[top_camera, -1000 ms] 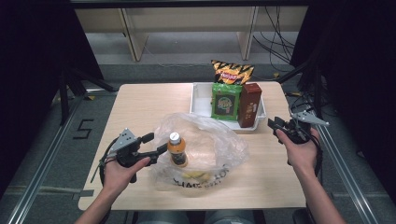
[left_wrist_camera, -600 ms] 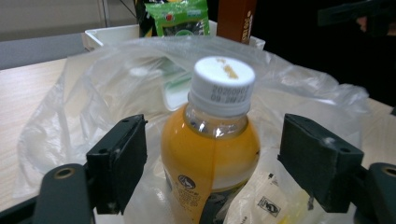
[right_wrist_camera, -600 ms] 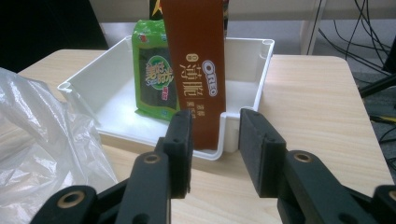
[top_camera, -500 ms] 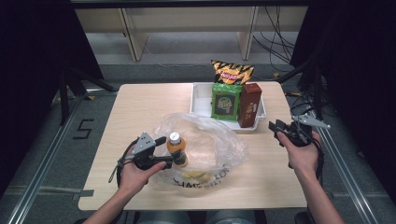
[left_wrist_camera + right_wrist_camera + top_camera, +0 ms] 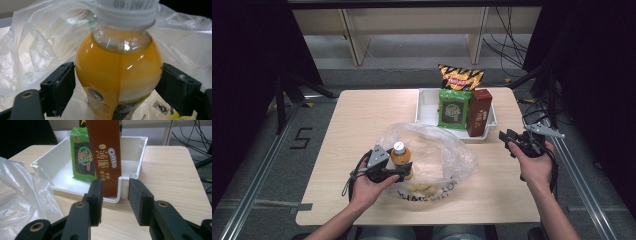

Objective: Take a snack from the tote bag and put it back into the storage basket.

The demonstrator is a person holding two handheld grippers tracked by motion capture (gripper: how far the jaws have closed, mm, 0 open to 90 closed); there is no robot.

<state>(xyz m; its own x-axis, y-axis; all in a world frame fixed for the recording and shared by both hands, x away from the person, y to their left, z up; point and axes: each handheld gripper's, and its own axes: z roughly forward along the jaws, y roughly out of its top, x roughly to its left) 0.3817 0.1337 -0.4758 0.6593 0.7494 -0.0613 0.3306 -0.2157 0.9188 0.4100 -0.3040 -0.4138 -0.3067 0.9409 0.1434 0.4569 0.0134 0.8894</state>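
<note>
An orange juice bottle point(image 5: 401, 156) point(image 5: 117, 75) with a white cap stands upright at the mouth of a clear plastic bag point(image 5: 447, 155) point(image 5: 37, 45) on the table. My left gripper point(image 5: 406, 171) point(image 5: 118, 87) has come in from the left. Its two pads sit against the bottle's sides below the shoulder, so it is shut on the bottle. My right gripper point(image 5: 508, 141) point(image 5: 115, 197) hovers open at the table's right edge with nothing between its fingers. It points at a brown Oreo box point(image 5: 479, 112) point(image 5: 106, 152) standing in a white tray point(image 5: 427, 107) point(image 5: 62, 165).
A green snack packet point(image 5: 453, 110) point(image 5: 82, 160) stands in the tray beside the brown box. An orange chip bag point(image 5: 459, 77) leans behind them. The bag holds something yellow low down. The wooden table point(image 5: 362, 120) has bare room at its left and far left.
My left gripper has moved right and down from the table's left front to the bottle, and its jaws now sit around it. The right gripper has stayed in place.
</note>
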